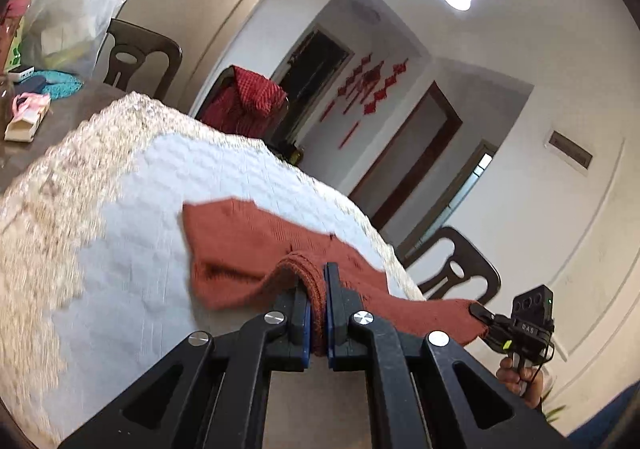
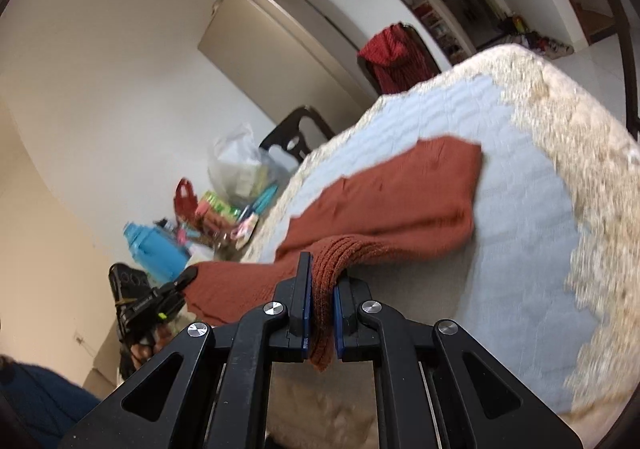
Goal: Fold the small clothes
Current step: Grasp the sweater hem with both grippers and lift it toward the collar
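A rust-red knitted garment (image 1: 256, 245) lies partly on the pale blue cloth (image 1: 168, 185), its near edge lifted. My left gripper (image 1: 317, 281) is shut on a bunched fold of that edge. My right gripper (image 2: 322, 273) is shut on another part of the same edge; the garment (image 2: 400, 201) stretches from it onto the cloth (image 2: 520, 209). In the left wrist view the right gripper (image 1: 480, 313) pinches the garment's right end. In the right wrist view the left gripper (image 2: 188, 277) pinches its left end.
The table cloth has a cream lace border (image 1: 48, 209). Dark chairs (image 1: 456, 269) stand around the table, one draped with a red hooded garment (image 1: 248, 97). Clutter at the far end: a plastic bag (image 2: 240, 165), a blue bottle (image 2: 156, 249), small boxes (image 1: 24, 125).
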### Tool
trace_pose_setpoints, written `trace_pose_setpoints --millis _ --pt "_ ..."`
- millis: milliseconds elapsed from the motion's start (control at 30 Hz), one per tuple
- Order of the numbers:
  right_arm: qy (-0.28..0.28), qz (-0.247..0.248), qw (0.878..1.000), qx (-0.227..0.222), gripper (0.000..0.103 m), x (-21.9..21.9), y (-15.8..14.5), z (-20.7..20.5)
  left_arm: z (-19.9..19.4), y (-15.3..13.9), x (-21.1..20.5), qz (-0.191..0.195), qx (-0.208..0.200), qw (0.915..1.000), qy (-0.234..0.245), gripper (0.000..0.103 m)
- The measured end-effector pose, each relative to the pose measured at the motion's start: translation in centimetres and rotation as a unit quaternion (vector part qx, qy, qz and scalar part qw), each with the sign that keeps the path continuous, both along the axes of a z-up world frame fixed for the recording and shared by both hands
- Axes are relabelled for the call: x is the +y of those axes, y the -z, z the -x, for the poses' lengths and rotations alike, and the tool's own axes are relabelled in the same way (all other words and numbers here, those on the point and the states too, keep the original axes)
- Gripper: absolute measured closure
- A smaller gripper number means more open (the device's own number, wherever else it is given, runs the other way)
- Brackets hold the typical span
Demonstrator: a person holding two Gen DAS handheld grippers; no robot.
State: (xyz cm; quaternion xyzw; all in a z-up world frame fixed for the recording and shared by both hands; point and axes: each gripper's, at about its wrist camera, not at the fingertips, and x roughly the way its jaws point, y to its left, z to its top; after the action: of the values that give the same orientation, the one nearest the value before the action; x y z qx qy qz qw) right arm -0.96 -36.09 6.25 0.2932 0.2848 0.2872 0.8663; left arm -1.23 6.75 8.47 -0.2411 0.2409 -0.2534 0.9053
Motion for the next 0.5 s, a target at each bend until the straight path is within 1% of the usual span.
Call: trace_pose_setpoints --millis 67,200,300,400,467,500 --pt "0.0 0.007 1.0 -0.008 0.095 0.2 -0.6 -1.7 -1.7 -0.5 -0.3 -0.004 -0.002 1.0 -0.005 0.096" --pt "0.007 0.013 1.0 -0.009 0.095 0.3 -1.4 -5.3 -6.1 -1.3 -0.9 -0.006 0.003 0.9999 -0.008 0.096" --pt "0.011 -0.003 1.0 0.004 0.095 0.0 -1.4 -8.4 -9.3 -1.2 -1.2 -0.007 0.018 0.9998 -0.011 0.096" --pt "0.017 -0.005 1.0 0.024 0.095 -0.2 -0.7 -11.7 -12.9 -0.1 -1.6 -0.011 0.051 0.9985 -0.015 0.096" --pt "0.021 -0.011 0.999 0.049 0.095 -0.4 0.6 -14.1 -15.1 1.2 -2.0 -0.027 0.075 0.9966 -0.022 0.096" --pt "0.022 -0.015 0.997 0.066 0.095 -0.4 1.6 -15.4 -16.2 2.1 -2.0 -0.029 0.092 0.995 -0.023 0.096"
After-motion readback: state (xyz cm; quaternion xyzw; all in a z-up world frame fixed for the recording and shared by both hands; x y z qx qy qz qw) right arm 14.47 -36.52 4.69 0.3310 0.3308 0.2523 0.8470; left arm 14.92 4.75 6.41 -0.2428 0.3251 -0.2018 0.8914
